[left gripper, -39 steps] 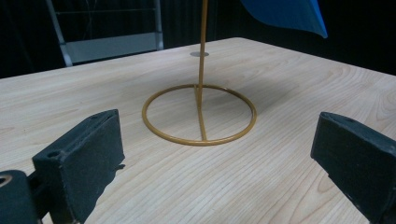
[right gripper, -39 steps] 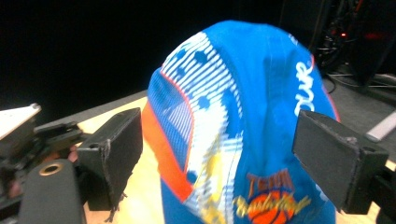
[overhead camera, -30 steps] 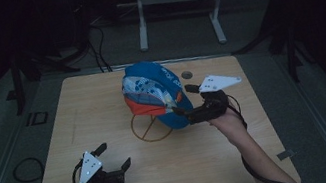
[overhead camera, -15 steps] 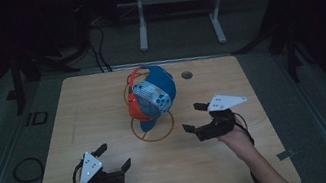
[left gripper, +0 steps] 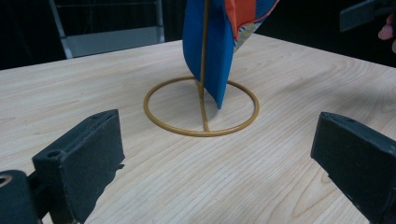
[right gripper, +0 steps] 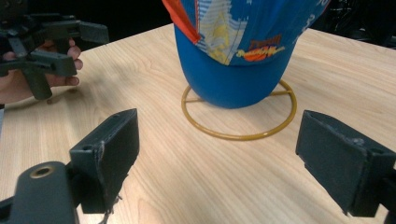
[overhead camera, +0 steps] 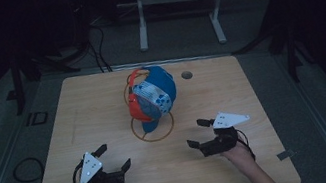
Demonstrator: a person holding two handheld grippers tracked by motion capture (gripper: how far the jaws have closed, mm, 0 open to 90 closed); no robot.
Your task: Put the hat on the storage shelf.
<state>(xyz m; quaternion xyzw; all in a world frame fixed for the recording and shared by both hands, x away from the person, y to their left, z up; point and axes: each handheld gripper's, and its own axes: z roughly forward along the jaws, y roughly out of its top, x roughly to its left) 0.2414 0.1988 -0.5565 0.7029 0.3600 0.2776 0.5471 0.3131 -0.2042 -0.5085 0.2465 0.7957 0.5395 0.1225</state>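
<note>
A blue and orange cap (overhead camera: 153, 97) hangs on a gold wire stand (overhead camera: 153, 127) around the middle of the wooden table (overhead camera: 251, 86), its brim pointing down toward the ring base. The left gripper (overhead camera: 110, 158) sits near the table's near left edge with its jaws spread wide and empty. The right gripper (overhead camera: 198, 133) rests on the near right, jaws also wide apart, holding nothing. Both are well apart from the cap.
</note>
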